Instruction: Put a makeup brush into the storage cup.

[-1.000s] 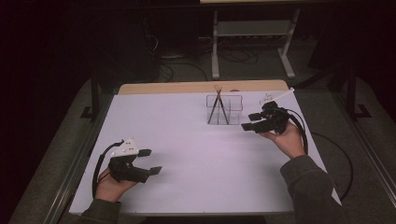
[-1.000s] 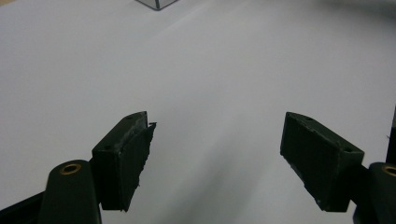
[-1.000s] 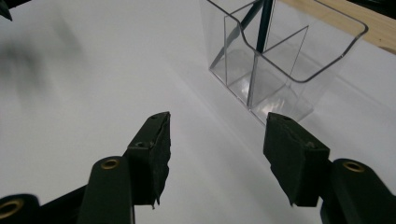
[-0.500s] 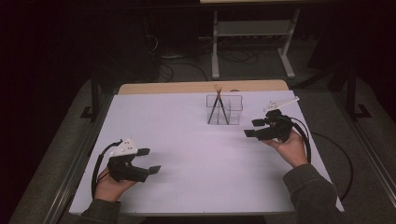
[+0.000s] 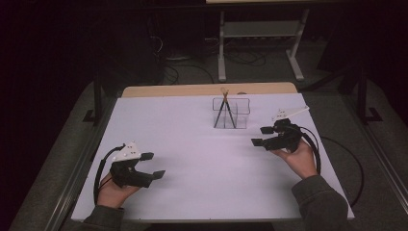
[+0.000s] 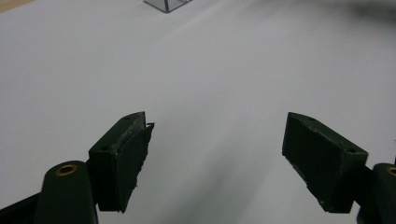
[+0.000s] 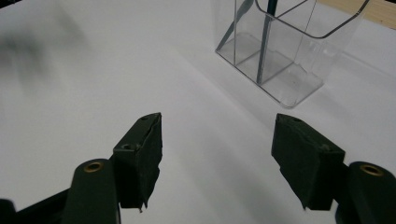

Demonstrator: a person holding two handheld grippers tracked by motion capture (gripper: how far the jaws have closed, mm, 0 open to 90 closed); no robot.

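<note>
A clear plastic holder (image 5: 231, 113) stands at the far middle of the white table top (image 5: 202, 144), with two thin dark sticks (image 5: 225, 108) crossed inside it. In the right gripper view the holder (image 7: 285, 51) is just ahead and to the right, and one stick (image 7: 265, 44) leans in it. My right gripper (image 5: 259, 136) is to the right of the holder, apart from it. Its jaws have just been opening and have nothing between them (image 7: 217, 156). My left gripper (image 5: 154, 164) rests open and empty at the near left (image 6: 217, 158).
A strip of bare wood (image 5: 202, 90) runs along the table's far edge. A metal stand (image 5: 260, 38) and cables lie on the dark floor behind it. The corner of the holder (image 6: 166, 3) sits far ahead in the left gripper view.
My right gripper has drawn back toward the person and slightly lower, away from the holder, with its jaws standing wider. The left hand has stayed put.
</note>
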